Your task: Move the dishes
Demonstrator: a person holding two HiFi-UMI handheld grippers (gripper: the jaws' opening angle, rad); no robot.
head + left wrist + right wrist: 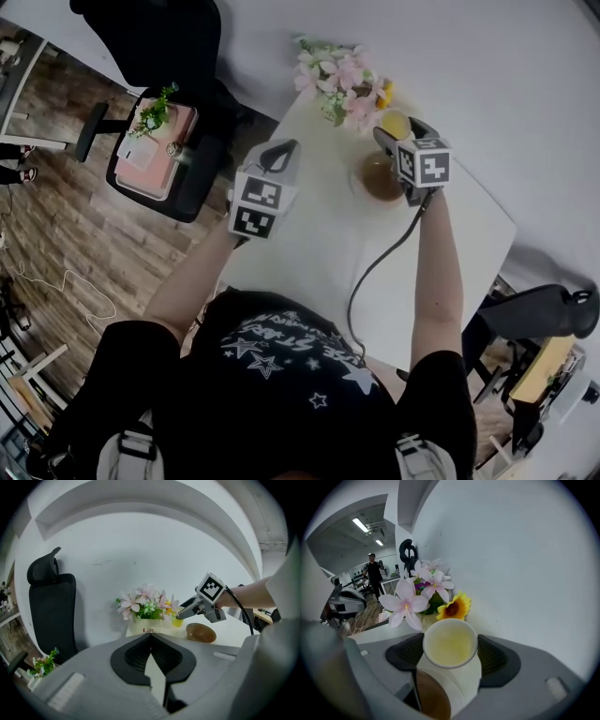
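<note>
A small yellow cup [395, 123] [450, 644] stands between the jaws of my right gripper [398, 133] [450, 652], whose pads press its rim on both sides. The left gripper view shows that gripper's tips at the cup [177, 622], next to the flowers. A brown bowl [380, 176] [201, 633] [433, 700] rests on the white table [309, 244] just below and behind the cup. My left gripper [279, 155] [151, 641] hovers over the table's left part, shut with nothing in it.
A pink and white flower arrangement [337, 80] [145, 604] [417, 597] sits at the table's far corner against the wall. A black office chair [51, 606] and a seat with a pink box [155, 155] stand left of the table. A distant person [372, 571] stands in the room.
</note>
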